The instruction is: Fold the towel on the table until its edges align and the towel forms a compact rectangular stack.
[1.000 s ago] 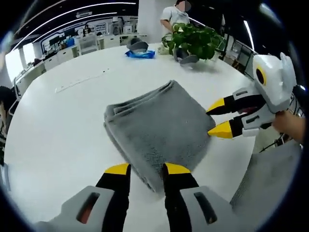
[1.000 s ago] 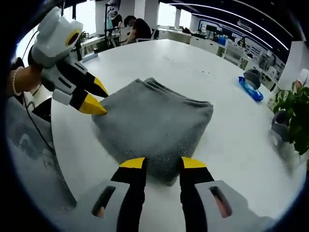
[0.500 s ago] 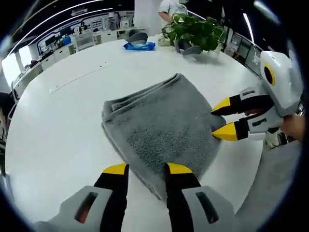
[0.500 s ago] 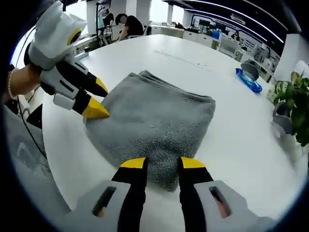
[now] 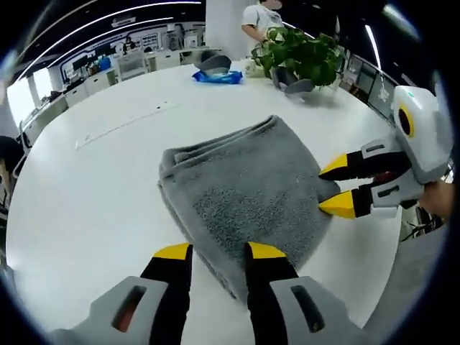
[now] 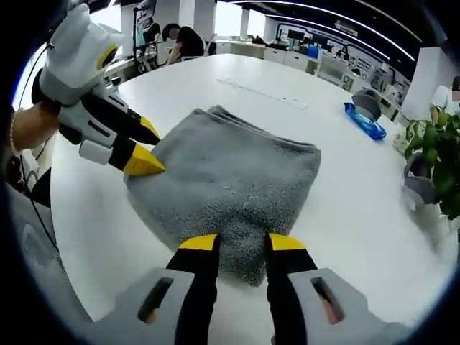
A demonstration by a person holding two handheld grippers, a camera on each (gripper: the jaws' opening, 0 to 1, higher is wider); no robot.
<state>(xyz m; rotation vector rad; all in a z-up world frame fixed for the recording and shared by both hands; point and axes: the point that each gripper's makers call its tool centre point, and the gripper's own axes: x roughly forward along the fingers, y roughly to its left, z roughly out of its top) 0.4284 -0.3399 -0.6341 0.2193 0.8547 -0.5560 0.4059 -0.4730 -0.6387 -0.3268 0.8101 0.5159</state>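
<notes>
A grey towel (image 5: 244, 187) lies folded into a thick, roughly rectangular stack on the white table (image 5: 86, 187). In the left gripper view my left gripper (image 5: 219, 251) is open, its yellow tips on either side of the towel's near corner. My right gripper (image 5: 336, 187) comes in from the right, open, with its tips at the towel's right edge. In the right gripper view the towel (image 6: 226, 180) lies ahead of my right gripper (image 6: 242, 244), whose jaws straddle the near edge. The left gripper (image 6: 146, 147) stands open at the towel's left corner.
A potted plant (image 5: 298, 54), a blue packet (image 5: 215, 77) and a grey object (image 5: 212, 63) stand at the table's far side, where a person (image 5: 262, 18) stands. In the right gripper view, the blue packet (image 6: 365, 121) and the plant (image 6: 438, 158) are at the right. The table edge runs close behind both grippers.
Both views have shifted slightly. The towel keeps the same folded shape, and both grippers stay open at its edges.
</notes>
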